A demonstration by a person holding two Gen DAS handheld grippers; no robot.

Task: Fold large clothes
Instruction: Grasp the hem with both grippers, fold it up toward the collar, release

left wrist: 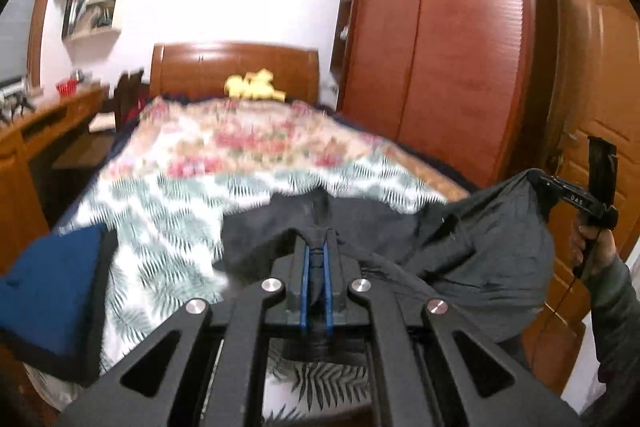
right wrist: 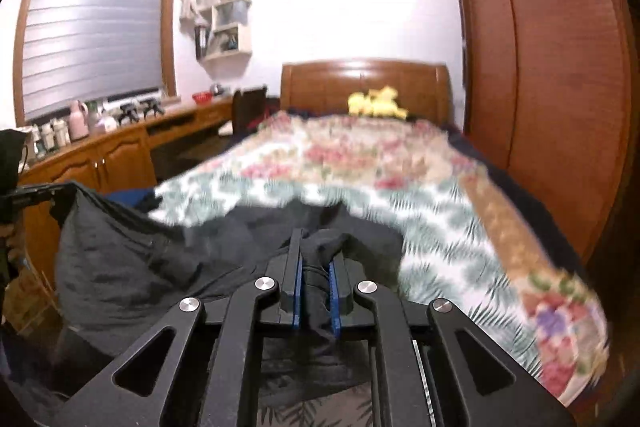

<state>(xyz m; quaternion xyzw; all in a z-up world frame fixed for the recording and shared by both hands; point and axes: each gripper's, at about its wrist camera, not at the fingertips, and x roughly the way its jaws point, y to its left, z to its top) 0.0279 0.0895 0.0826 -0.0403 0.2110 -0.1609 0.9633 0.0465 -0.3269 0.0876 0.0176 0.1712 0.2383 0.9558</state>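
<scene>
A large black garment point(left wrist: 472, 251) hangs lifted above the near end of the bed, stretched between both grippers. My left gripper point(left wrist: 317, 259) is shut on a bunched edge of it, cloth squeezed between the blue pads. In the left wrist view the right gripper point(left wrist: 540, 183) pinches the garment's other corner at the right, held by a hand point(left wrist: 592, 247). From the right wrist view, my right gripper point(right wrist: 316, 267) is shut on a fold of the black garment point(right wrist: 132, 259), and the left gripper's body point(right wrist: 28, 195) shows at the far left edge.
The bed point(left wrist: 248, 147) carries a floral and leaf-print cover, with a yellow plush toy point(left wrist: 252, 85) at the headboard. A folded blue cloth point(left wrist: 52, 291) lies at the near left. A wooden wardrobe point(left wrist: 440, 47) stands right, a desk point(right wrist: 120, 147) with bottles left.
</scene>
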